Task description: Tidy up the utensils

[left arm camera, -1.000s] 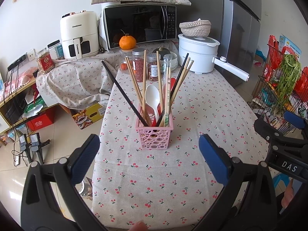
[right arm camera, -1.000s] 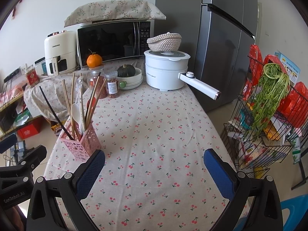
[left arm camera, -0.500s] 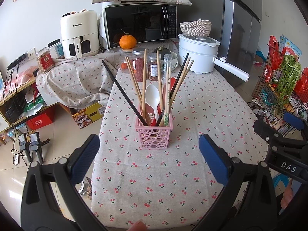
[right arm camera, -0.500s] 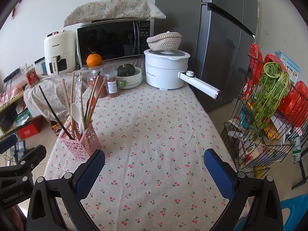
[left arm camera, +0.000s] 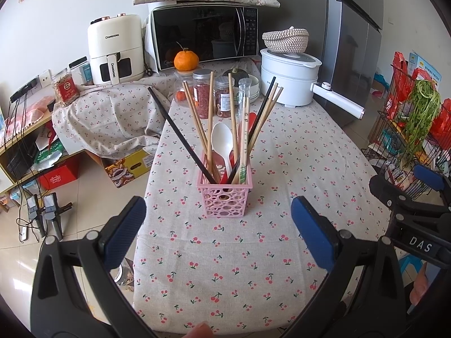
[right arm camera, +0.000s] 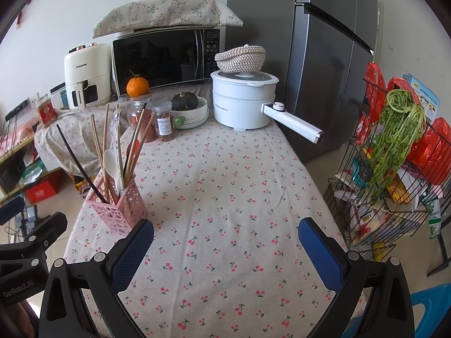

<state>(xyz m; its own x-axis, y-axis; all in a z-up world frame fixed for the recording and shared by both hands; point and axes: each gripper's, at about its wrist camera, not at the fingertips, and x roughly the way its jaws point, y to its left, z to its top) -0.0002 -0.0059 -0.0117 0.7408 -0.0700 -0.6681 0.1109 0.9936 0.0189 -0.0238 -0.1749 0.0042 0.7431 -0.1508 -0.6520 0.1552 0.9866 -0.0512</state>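
A pink perforated holder stands upright on the cherry-print tablecloth. It holds several wooden chopsticks, black chopsticks, a white spoon and a red utensil half hidden behind them. My left gripper is open just in front of the holder, its jaws empty. My right gripper is open over bare cloth to the right of the holder, empty too.
At the table's far end stand spice jars, an orange, a squash in a bowl, a white pot with a long handle, a microwave and an air fryer. A wire basket of greens stands right.
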